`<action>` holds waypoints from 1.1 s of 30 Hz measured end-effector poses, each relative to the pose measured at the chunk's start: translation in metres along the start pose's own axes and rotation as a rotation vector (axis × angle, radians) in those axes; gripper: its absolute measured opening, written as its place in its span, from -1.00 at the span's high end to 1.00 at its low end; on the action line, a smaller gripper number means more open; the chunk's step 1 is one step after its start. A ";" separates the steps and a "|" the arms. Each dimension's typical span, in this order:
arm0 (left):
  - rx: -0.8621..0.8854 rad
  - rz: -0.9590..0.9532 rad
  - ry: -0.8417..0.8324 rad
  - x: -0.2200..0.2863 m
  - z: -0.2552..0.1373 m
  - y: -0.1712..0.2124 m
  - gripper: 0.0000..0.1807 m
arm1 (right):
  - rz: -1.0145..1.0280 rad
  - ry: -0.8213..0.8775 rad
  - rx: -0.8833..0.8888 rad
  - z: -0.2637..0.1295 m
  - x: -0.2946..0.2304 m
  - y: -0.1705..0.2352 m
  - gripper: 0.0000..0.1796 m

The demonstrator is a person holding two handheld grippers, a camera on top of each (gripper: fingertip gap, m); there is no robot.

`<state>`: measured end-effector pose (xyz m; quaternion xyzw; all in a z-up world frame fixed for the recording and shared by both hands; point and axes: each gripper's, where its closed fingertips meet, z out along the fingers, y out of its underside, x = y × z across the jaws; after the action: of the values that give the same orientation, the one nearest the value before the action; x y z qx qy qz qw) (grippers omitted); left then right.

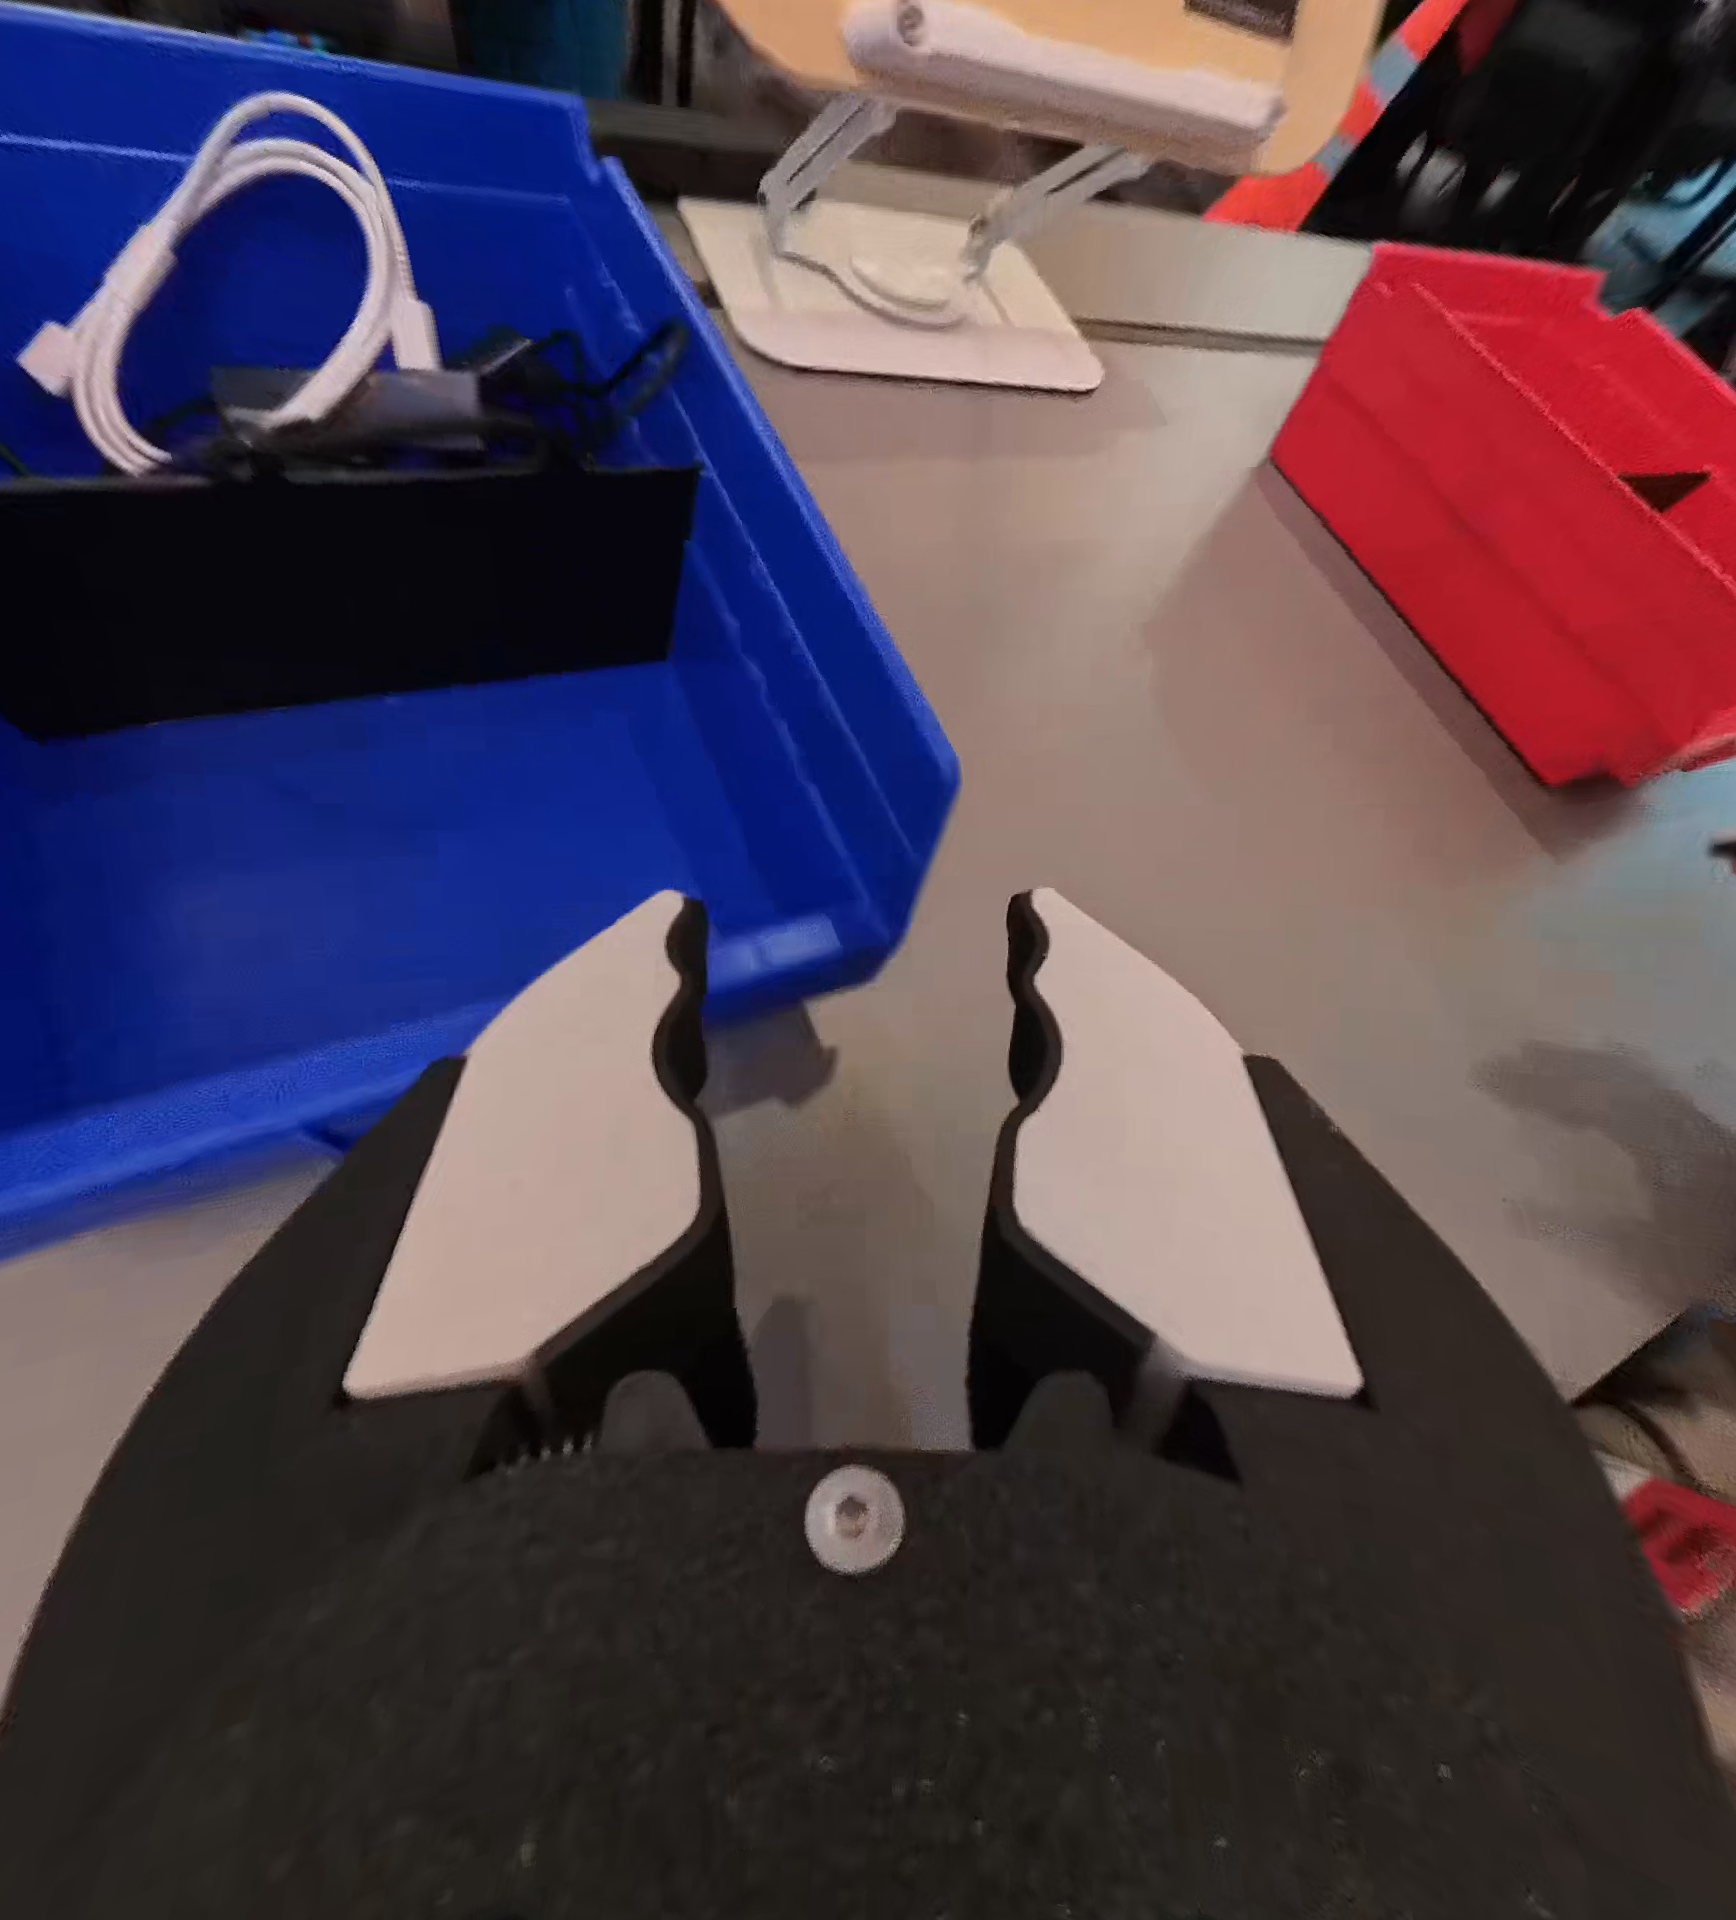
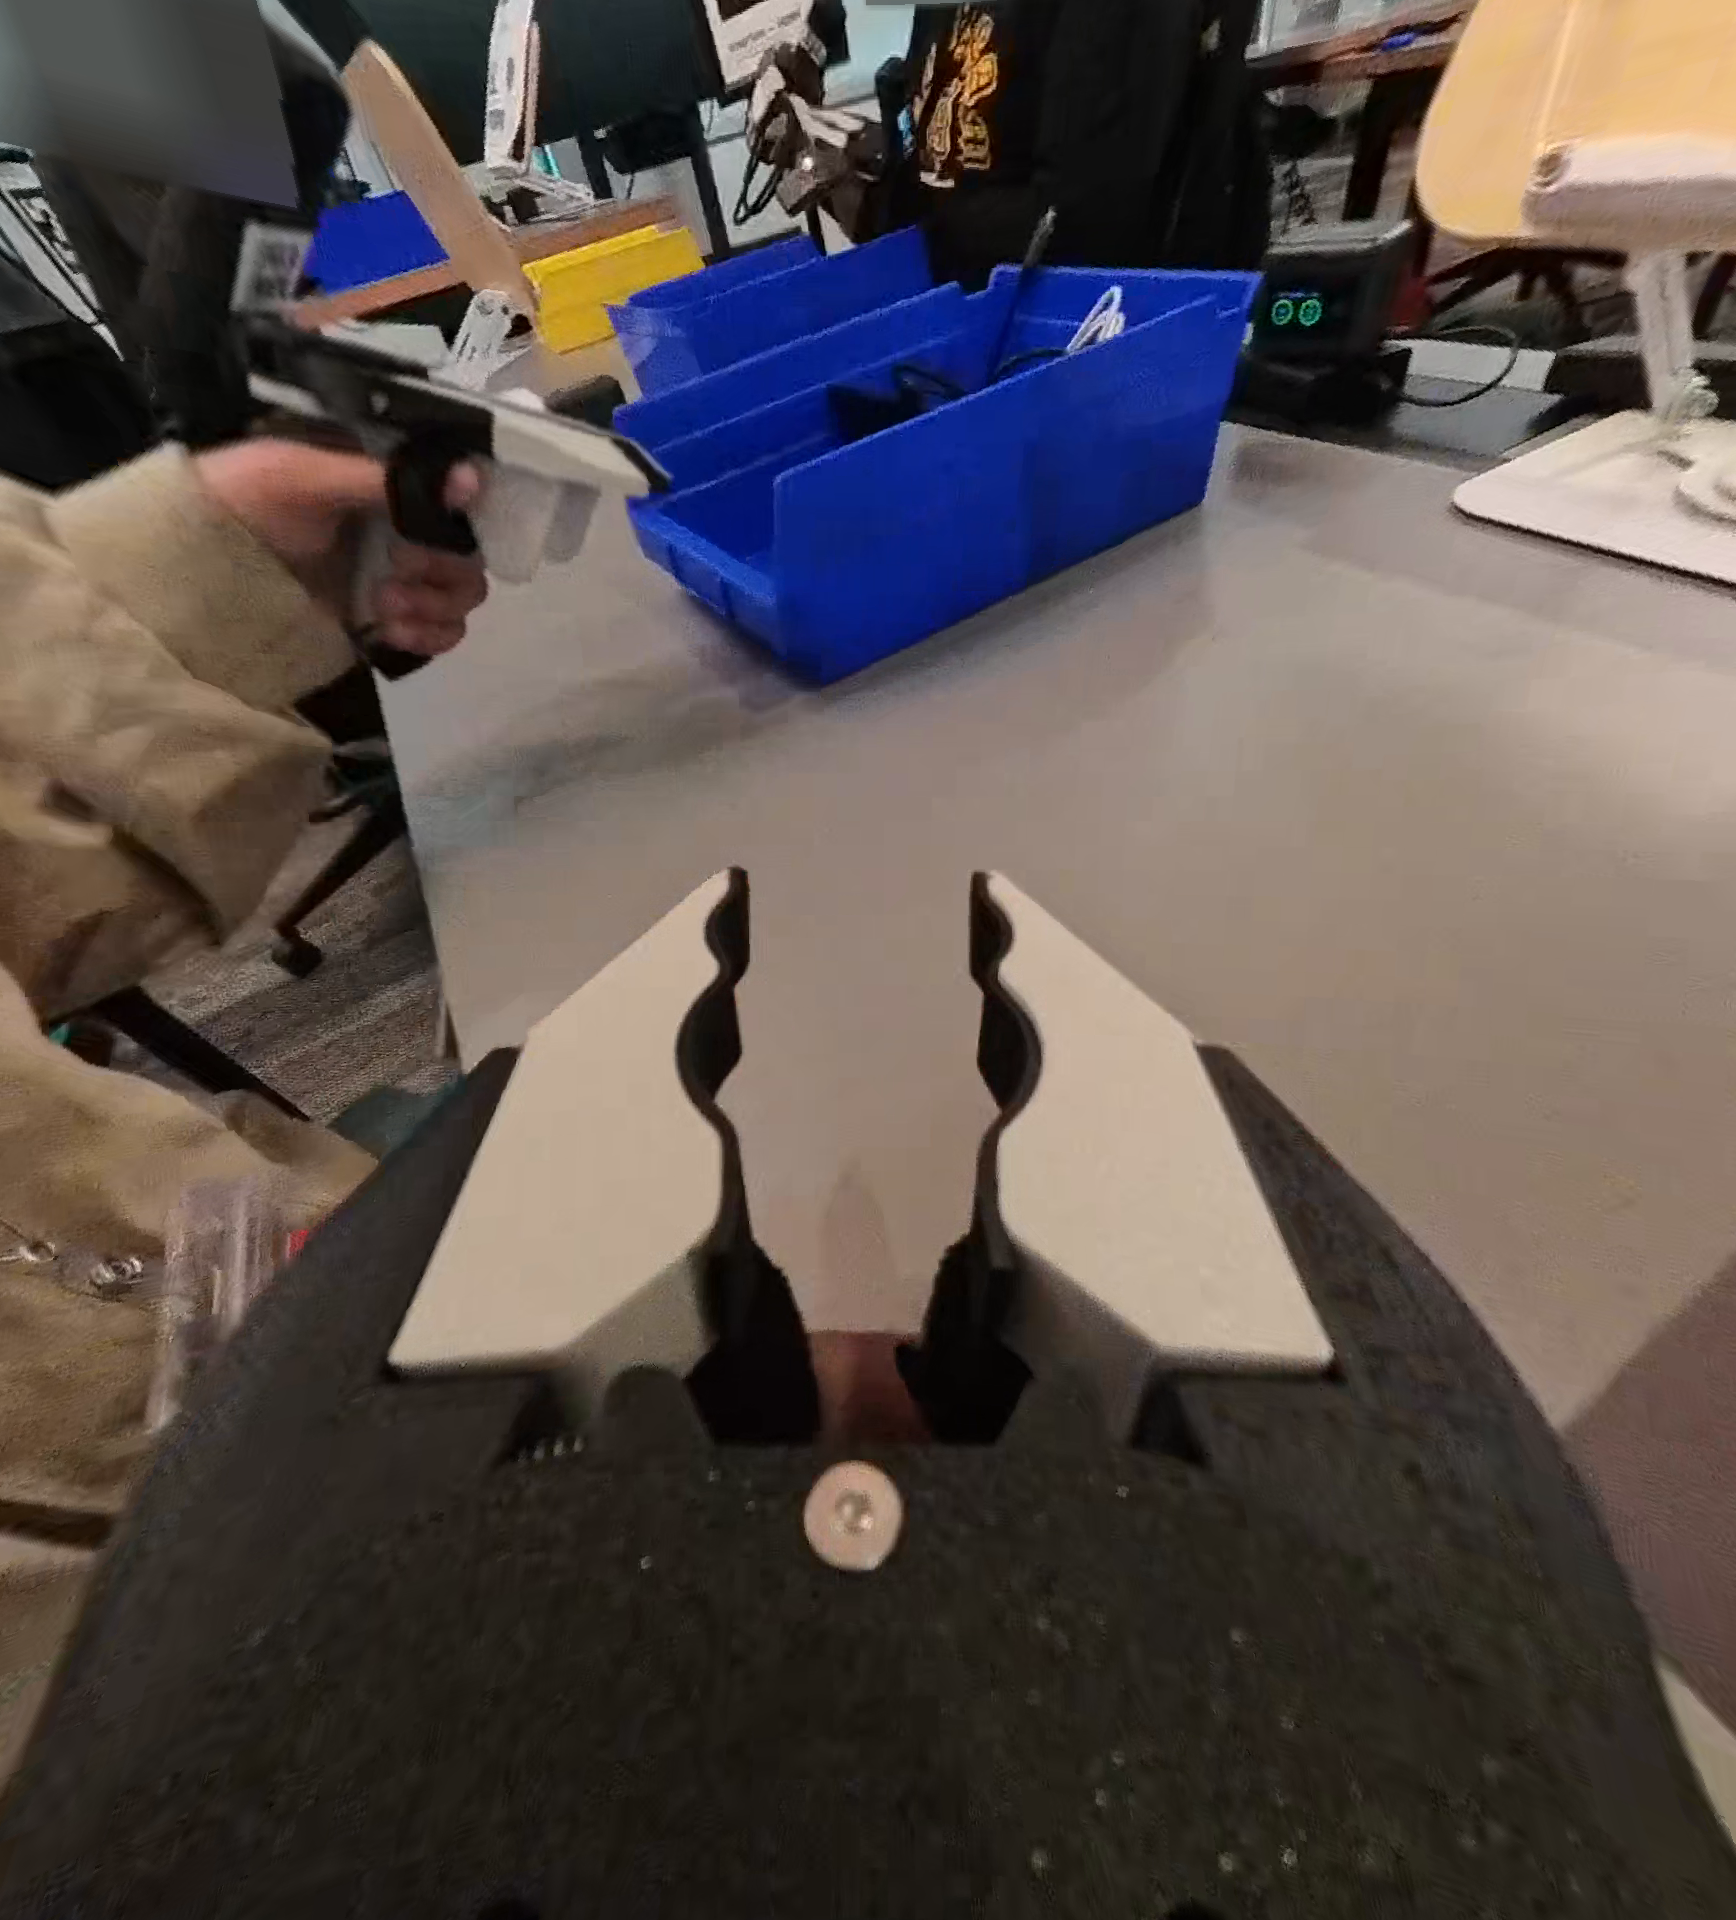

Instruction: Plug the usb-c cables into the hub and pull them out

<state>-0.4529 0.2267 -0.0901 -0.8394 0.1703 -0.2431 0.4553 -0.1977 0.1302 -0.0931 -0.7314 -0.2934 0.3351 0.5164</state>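
Two cables lie in the far section of your blue bin: a coiled white cable draped over a dark hub, and a black cable tangled just beside it. A black divider stands across the bin, shutting that section off from the bare near section. The bin rests on the grey tabletop.

Your left hand-held gripper hangs over the tabletop at the bin's near right corner, its jaws spread with nothing between them. From the right wrist view you can see your hand wrapped around its black grip, with a tan sleeve behind it.

Your right hand-held gripper is likewise spread and holds nothing, above bare tabletop and well apart from the bin.

A red bin lies tipped over on the tabletop to the right, and a white stand on a flat base sits between the two bins, farther back.
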 end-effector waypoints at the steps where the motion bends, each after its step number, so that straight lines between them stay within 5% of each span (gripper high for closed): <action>1: -0.041 -0.012 -0.014 -0.007 0.002 -0.014 0.39 | -0.016 -0.010 0.003 0.008 -0.001 0.000 0.53; 8: -0.355 -0.090 -0.103 -0.042 0.062 -0.107 0.58 | 0.066 -0.161 -0.015 0.033 -0.020 0.012 0.53; 12: -0.642 -0.179 -0.193 -0.070 0.116 -0.103 0.56 | 0.181 -0.268 -0.009 0.025 -0.031 0.012 0.51; 18: -0.845 -0.199 -0.477 -0.127 0.165 -0.089 0.52 | 0.214 -0.350 -0.080 0.013 -0.047 0.037 0.47; 26: -0.950 -0.238 -0.602 -0.146 0.190 -0.066 0.74 | 0.249 -0.453 -0.083 0.000 -0.074 0.033 0.46; 33: -0.905 -0.019 -0.556 -0.153 0.169 -0.085 0.87 | 0.275 -0.440 -0.044 -0.009 -0.068 0.024 0.46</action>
<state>-0.4783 0.4647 -0.1354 -0.9862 0.1234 0.0824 0.0734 -0.2299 0.0659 -0.1009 -0.6850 -0.3037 0.5468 0.3736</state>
